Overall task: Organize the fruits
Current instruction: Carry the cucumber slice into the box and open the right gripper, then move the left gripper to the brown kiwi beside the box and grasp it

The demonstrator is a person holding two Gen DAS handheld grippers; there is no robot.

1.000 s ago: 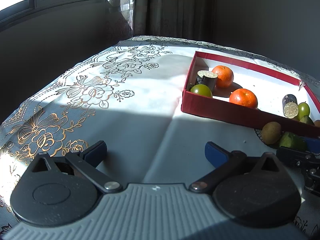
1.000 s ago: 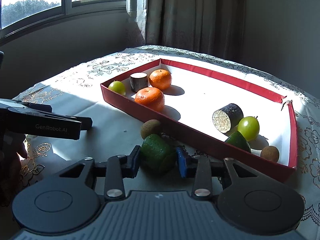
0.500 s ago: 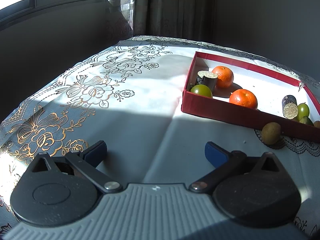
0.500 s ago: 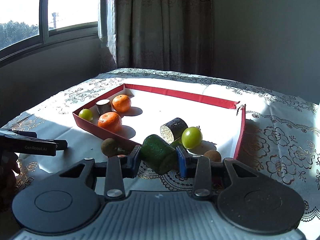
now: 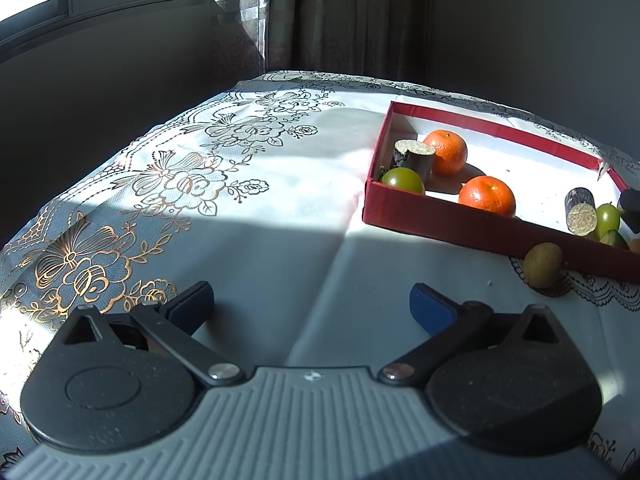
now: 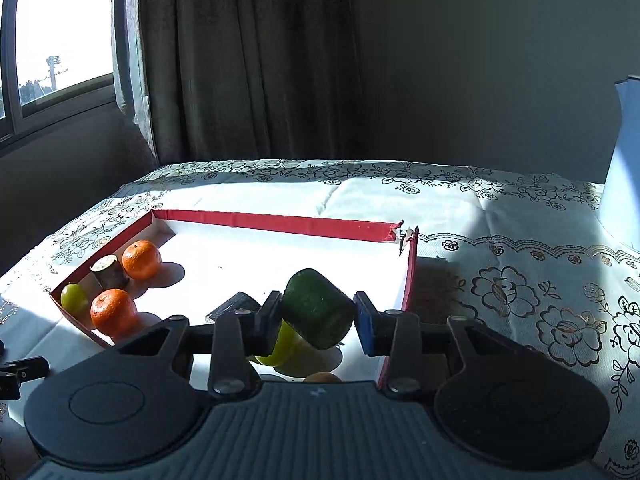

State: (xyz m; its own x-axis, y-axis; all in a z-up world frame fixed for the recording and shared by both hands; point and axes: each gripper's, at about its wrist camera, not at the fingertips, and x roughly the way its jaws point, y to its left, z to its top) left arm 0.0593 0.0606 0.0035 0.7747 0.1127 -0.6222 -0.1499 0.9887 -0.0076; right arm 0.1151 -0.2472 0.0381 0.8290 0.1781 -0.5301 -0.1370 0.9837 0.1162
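Observation:
My right gripper (image 6: 316, 316) is shut on a dark green fruit (image 6: 318, 314) and holds it above the near right part of the red box (image 6: 272, 220). The box holds two oranges (image 6: 141, 259), a green round fruit (image 6: 74, 298), dark cut cylinders (image 6: 109, 272), and a yellow-green fruit (image 6: 282, 350) under my gripper. My left gripper (image 5: 310, 306) is open and empty, low over the tablecloth left of the box (image 5: 420, 216). A small brown fruit (image 5: 543, 265) lies on the cloth against the box's near wall.
A floral tablecloth (image 5: 180, 184) covers the table. A pale blue object (image 6: 624, 168) stands at the far right. Curtains and a window are behind the table. The left gripper's fingertips (image 6: 20, 368) show at the left edge of the right wrist view.
My right gripper has lifted the dark green fruit off the cloth and carried it forward and right, over the box. The left gripper has not moved.

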